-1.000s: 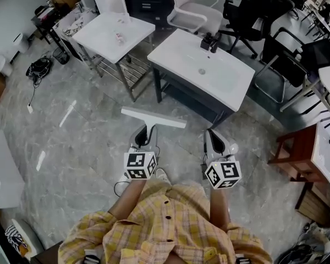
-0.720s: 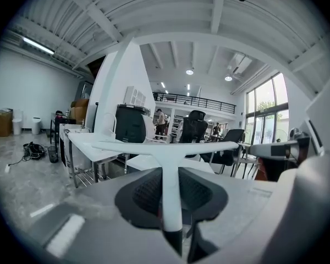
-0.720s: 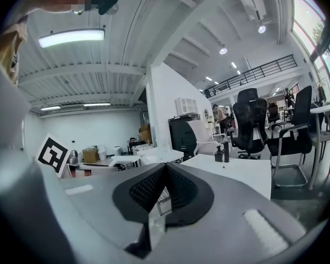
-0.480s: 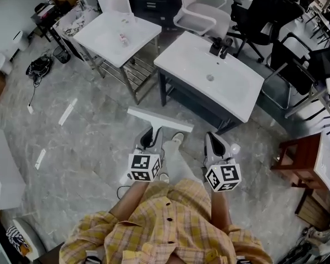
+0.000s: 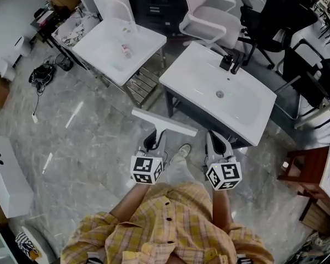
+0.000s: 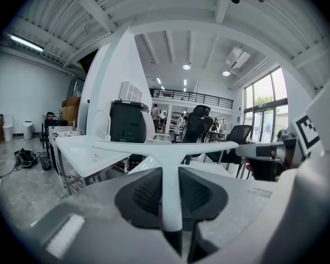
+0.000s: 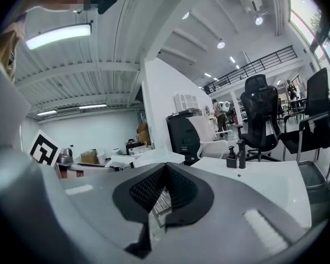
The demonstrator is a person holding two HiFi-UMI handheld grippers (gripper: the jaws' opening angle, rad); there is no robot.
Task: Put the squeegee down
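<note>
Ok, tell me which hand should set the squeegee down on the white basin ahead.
Left. The left tongs clamp the squeegee by its handle, with the blade crosswise toward the white basin. The right tongs hold nothing, so no handover is needed.

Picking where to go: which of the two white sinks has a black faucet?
The right sink, nearer the squeegee: black faucet on its far rim. The left sink has a pale one.

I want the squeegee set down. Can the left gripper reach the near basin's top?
Probably yes: the left gripper holds the squeegee just short of the basin, nothing standing between them.
</note>
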